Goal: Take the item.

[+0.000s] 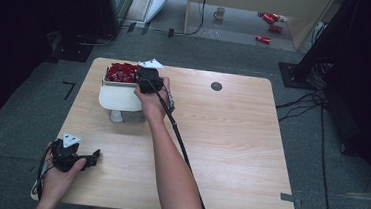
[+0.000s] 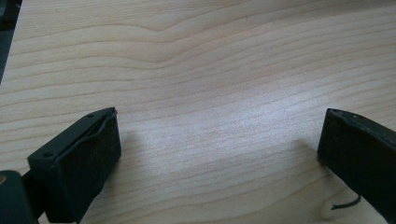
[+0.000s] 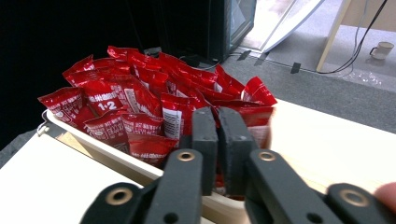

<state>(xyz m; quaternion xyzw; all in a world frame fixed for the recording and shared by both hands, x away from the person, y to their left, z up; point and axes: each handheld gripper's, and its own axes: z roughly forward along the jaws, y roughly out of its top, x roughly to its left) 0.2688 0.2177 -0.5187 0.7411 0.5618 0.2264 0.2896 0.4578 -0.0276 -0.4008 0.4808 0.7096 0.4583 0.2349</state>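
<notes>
Left gripper (image 1: 94, 156): nearest the high camera, sitting at about seven o'clock on the table in the person's left hand (image 1: 60, 177); its two black jaws are standing wide apart, with bare wood showing between them in the left gripper view.
Right gripper (image 1: 148, 76): reaching to about eleven o'clock, at the near right corner of the container; in the right gripper view its jaws are pressing together, nearly touching. Whether a packet edge is being pinched between them cannot be told.
Right hand (image 1: 152, 101): gripping the tool body, its black cable trailing back along the forearm.
Glossy red foil snack packets (image 3: 140, 105): lying heaped in the container, several standing on edge, white print showing on some; the nearest ones are sitting just behind the closed jaw tips.
White rectangular plastic bin (image 1: 119, 98): standing at eleven o'clock on the table, holding the packets, near the far left edge.
Pale wooden table with rounded corners (image 1: 231, 138): carrying the bin and both tools.
</notes>
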